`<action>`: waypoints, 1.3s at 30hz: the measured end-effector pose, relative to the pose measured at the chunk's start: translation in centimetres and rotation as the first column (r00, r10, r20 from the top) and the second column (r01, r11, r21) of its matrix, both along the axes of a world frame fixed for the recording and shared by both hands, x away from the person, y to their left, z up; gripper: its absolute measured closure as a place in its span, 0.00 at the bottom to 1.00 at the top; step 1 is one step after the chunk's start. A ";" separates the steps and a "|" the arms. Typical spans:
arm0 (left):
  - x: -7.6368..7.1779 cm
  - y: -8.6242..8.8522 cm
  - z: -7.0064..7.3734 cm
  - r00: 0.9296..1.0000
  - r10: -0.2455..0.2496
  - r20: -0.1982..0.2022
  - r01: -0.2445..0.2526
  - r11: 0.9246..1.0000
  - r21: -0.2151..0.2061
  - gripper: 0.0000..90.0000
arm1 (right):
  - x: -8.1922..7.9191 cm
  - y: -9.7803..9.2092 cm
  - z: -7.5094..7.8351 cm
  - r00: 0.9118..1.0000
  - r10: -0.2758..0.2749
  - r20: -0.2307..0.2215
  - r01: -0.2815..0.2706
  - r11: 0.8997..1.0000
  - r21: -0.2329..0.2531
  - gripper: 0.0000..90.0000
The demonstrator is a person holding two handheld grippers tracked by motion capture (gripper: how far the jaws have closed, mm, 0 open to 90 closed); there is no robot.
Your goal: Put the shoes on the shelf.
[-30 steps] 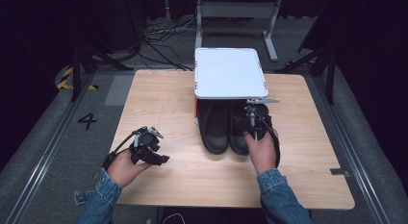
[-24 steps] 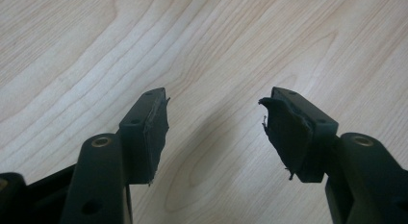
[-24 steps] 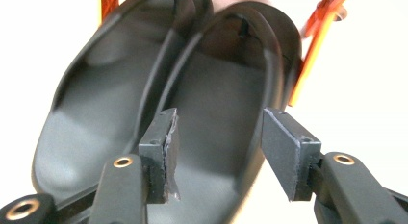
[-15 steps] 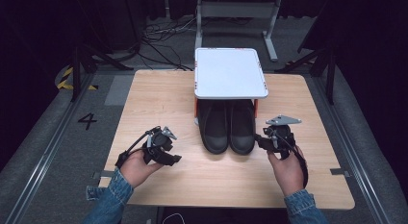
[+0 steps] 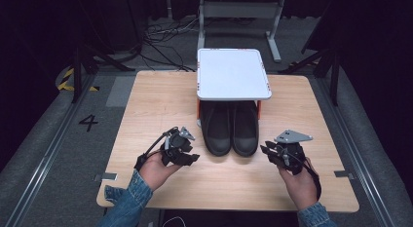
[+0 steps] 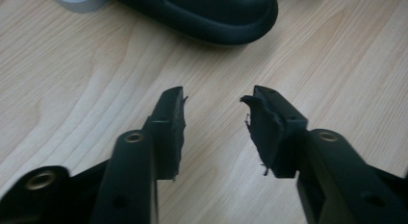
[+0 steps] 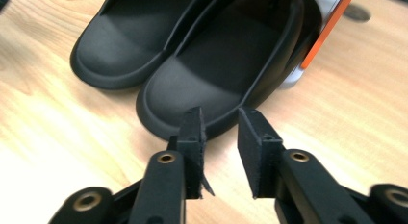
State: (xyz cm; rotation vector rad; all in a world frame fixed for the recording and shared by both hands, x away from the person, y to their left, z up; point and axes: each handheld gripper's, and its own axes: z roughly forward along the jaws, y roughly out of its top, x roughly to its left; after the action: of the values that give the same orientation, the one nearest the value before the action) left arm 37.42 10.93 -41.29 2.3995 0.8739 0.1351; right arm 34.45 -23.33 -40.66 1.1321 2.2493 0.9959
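Note:
Two black slip-on shoes stand side by side on the wooden table [image 5: 160, 100], heels tucked under a white-topped small rack [image 5: 233, 73]. The left shoe [image 5: 217, 132] and the right shoe [image 5: 245, 133] point their toes toward the person. My left gripper [image 5: 191, 158] hovers just left of the left shoe's toe [image 6: 207, 12], open, with bare wood between its jaws [image 6: 216, 99]. My right gripper [image 5: 267, 151] sits just right of the right shoe's toe [image 7: 202, 89], open and empty [image 7: 220, 116], with the other shoe [image 7: 110, 51] beyond.
The rack has an orange leg [image 7: 327, 31] and a grey foot [image 6: 77, 0] beside the shoes. Bare tabletop lies in front of the shoes and to both sides. Dark floor with cables and stands surrounds the table.
My right gripper has pulled back from the right shoe toward the front right. My left gripper has slid right, closer to the left shoe's toe. The shoes have stayed put.

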 end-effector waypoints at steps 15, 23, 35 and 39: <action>0.6 -3.3 -1.4 0.996 -0.017 -0.085 0.020 0.999 0.034 0.99 | 0.3 1.4 -2.5 0.992 0.038 -0.116 -0.037 0.999 0.016 0.97; 0.2 -4.9 -2.2 0.993 -0.048 -0.109 0.054 0.997 0.050 0.99 | 0.4 2.2 -3.6 0.982 0.053 -0.183 -0.059 0.998 -0.027 1.00; 0.6 -7.0 -3.3 0.989 -0.032 -0.145 0.045 0.995 0.090 0.99 | 0.7 3.6 -4.5 0.969 0.067 -0.238 -0.084 0.995 -0.061 1.00; 1.0 -7.1 -3.4 0.989 -0.010 -0.148 0.023 0.996 0.086 0.99 | 1.1 3.9 -4.7 0.967 0.066 -0.247 -0.083 0.995 -0.060 1.00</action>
State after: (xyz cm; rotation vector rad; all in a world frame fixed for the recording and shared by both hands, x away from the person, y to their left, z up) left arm 38.43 3.85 -44.65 2.5239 0.9316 -0.0116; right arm 35.59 -19.45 -45.34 1.2055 2.5167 0.8368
